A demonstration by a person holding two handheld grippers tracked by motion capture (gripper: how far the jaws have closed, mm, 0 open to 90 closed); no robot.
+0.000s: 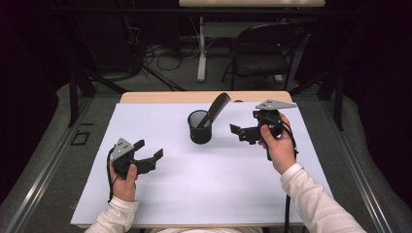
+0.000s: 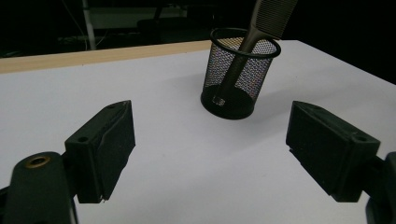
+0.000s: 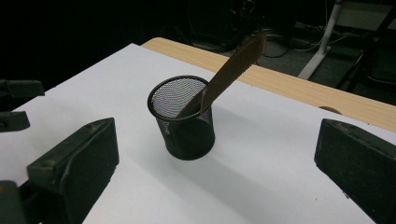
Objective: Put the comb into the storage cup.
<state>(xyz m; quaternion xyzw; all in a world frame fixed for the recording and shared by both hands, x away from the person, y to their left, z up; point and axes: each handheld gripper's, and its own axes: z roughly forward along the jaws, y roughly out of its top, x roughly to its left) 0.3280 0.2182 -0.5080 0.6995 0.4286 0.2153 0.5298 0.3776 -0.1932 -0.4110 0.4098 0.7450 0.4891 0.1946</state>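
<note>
A black mesh cup stands upright on the white sheet, at the middle of its far half. A dark comb sits in the cup and leans out toward the far right. My left gripper is open, low over the sheet to the cup's near left, with nothing between its jaws. My right gripper is open just right of the cup and points at it. In the left gripper view the cup and comb stand beyond the gripper. In the right gripper view the cup and comb lie ahead of the gripper.
The sheet covers most of a wooden table whose bare edge shows along the far side. Behind the table are a black folding chair, a white desk leg and floor cables. The left gripper's jaws show at the left edge of the right gripper view.
</note>
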